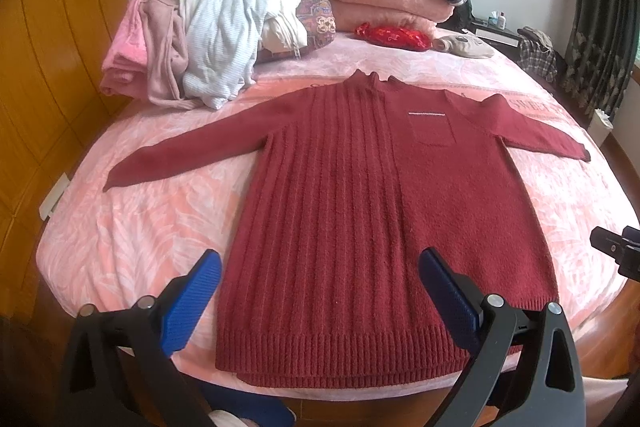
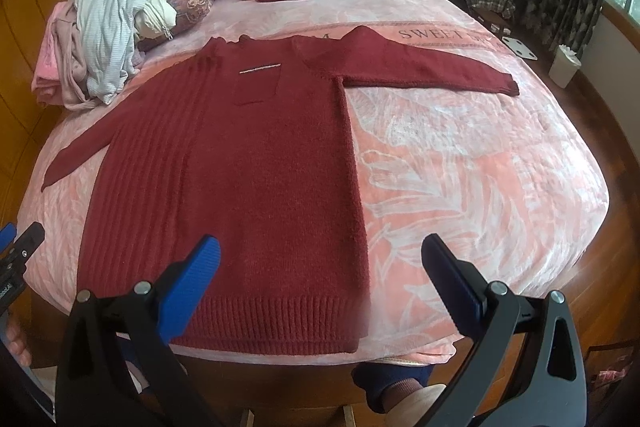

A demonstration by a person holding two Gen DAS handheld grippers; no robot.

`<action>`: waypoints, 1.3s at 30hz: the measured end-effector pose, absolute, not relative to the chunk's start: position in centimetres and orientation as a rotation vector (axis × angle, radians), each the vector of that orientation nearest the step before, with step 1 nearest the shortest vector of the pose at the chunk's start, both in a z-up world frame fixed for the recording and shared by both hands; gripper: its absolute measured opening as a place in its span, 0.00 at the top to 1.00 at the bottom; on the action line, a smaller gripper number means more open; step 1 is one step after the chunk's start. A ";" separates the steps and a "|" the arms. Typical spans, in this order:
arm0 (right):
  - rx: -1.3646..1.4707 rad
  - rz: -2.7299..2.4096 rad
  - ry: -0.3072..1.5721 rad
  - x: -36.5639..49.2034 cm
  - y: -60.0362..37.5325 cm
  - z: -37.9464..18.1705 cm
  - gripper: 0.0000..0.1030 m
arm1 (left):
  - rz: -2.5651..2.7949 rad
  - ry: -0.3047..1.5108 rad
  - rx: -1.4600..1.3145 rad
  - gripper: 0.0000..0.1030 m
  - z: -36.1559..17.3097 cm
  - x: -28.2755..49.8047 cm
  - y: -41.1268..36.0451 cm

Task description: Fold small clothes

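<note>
Sweater (image 1: pixel 360 227) dark red, flat, sleeves spread; both grippers (image 1: pixel 320 291) (image 2: pixel 320 283) wide, apparently empty.

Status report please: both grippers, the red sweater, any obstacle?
Left gripper open, right gripper open, both empty. Red sweater flat on bed, sleeves spread, unfolded. Clothes pile beyond the collar, not touching.

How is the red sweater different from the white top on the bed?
The sweater is dark red; the white top is pale. The sweater lies spread flat with both sleeves out; the white top is crumpled in a heap. The sweater lies alone mid-bed; the white top sits in a pile with pink clothes. Both rest on the pink bedspread, and neither is held by any tongs.
</note>
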State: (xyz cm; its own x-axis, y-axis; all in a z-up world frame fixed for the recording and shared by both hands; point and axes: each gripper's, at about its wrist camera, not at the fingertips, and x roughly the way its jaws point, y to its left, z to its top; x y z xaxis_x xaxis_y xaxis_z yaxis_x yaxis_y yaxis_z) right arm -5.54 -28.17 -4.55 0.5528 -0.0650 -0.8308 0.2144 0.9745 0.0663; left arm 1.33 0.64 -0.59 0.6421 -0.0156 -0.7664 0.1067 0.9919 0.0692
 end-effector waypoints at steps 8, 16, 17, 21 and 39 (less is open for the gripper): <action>0.163 -0.161 0.975 -5.5 -28.0 -4.6 0.03 | -0.069 0.871 0.111 0.04 -0.7 1.3 0.6; 0.165 -0.159 0.968 -5.5 -27.9 -4.5 0.03 | -0.070 0.870 0.111 0.04 -0.8 1.2 0.7; 0.165 -0.158 0.969 -5.5 -27.9 -4.5 0.03 | -0.071 0.870 0.112 0.04 -0.8 1.3 0.7; 0.165 -0.155 0.970 -5.5 -27.9 -4.4 0.03 | -0.071 0.871 0.112 0.04 -0.8 1.2 0.7; 0.160 -0.149 0.974 -5.4 -27.7 -4.4 0.03 | -0.071 0.872 0.112 0.04 -0.8 1.3 0.8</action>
State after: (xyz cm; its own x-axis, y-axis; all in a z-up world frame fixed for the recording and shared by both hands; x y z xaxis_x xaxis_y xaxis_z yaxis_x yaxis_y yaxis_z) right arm -5.36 -27.71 -4.45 0.5533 -0.0541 -0.8312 0.1971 0.9780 0.0676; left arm 1.30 0.77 -0.78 0.6414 -0.0164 -0.7670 0.1077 0.9918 0.0689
